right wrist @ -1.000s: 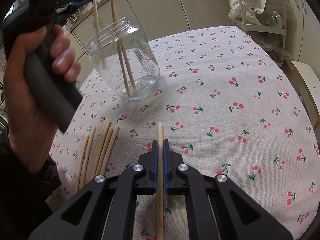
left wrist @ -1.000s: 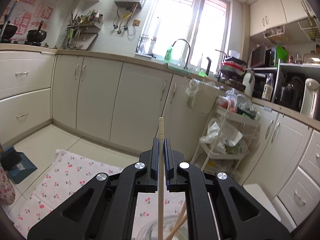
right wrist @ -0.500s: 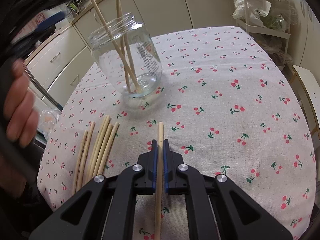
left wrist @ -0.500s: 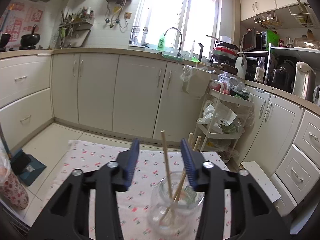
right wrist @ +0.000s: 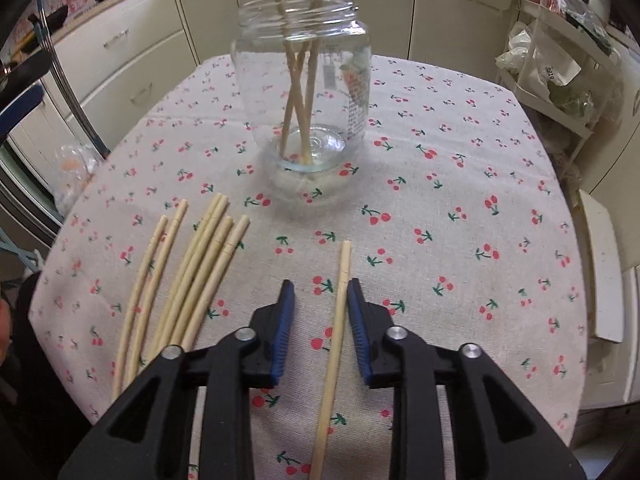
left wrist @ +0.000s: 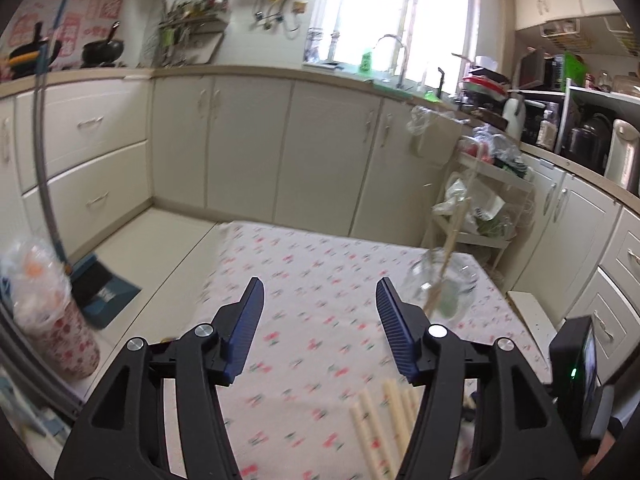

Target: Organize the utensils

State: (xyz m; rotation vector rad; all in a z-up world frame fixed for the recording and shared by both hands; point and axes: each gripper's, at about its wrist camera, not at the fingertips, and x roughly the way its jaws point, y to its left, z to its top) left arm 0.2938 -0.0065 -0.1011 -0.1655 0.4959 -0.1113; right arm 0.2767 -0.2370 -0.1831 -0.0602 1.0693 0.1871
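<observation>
Lying loose between right gripper (right wrist: 320,300) pads just opening – chopstick (right wrist: 334,344), left gripper (left wrist: 320,304) spread, empty.

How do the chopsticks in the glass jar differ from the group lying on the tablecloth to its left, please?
The chopsticks in the jar stand steeply, leaning and crossing inside the glass jar and poking above its rim; the group on the tablecloth lies flat, roughly side by side. The jar holds three, while the loose group counts six. Both sets look like the same pale wood.
</observation>
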